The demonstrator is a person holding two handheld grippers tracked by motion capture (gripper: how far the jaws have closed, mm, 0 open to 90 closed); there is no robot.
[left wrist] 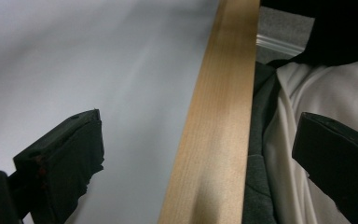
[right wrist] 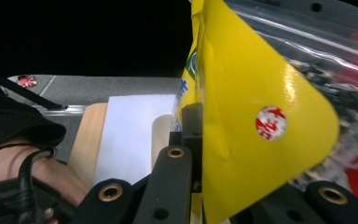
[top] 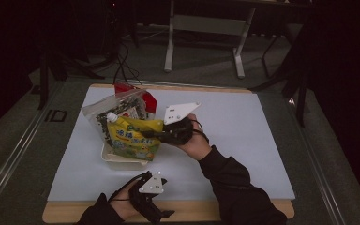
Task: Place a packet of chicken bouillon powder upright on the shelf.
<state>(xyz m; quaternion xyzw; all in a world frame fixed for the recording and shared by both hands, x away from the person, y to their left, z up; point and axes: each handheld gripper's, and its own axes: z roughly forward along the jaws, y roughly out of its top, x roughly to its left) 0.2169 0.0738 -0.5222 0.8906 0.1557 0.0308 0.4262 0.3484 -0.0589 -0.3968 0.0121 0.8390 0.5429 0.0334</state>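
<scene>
The left gripper (top: 146, 199) sits at the near edge of the worktop (top: 243, 140), down by the wooden edge strip (left wrist: 214, 130). In the left gripper view its two black jaws stand wide apart with nothing between them, just the pale worktop top and the wooden strip. A little way behind it is a small white tray (top: 117, 159). Three packs stand or lean in and over this tray. At the back is a clear plastic bag (top: 104, 112) with dark bits inside. Behind that a red pack (top: 149, 99) peeks out. In front is the yellow pouch (top: 136, 138). I cannot tell how deep the packs sit in the tray. The yellow pouch is bright and shiny, with blue and green cartoon pictures on its front and a white screw cap (top: 111, 117) at one top corner. In the right gripper view its smooth yellow side (right wrist: 261, 121) has a small round red and white sticker (right wrist: 270, 122). The pouch leans, so its long side runs from the tray up and to the left, and the cap corner points up and to the left, toward the clear bag. The right gripper (top: 155, 135) comes in from the right side. Its jaws are closed tight on the right edge of the yellow pouch, holding it just over the tray.
</scene>
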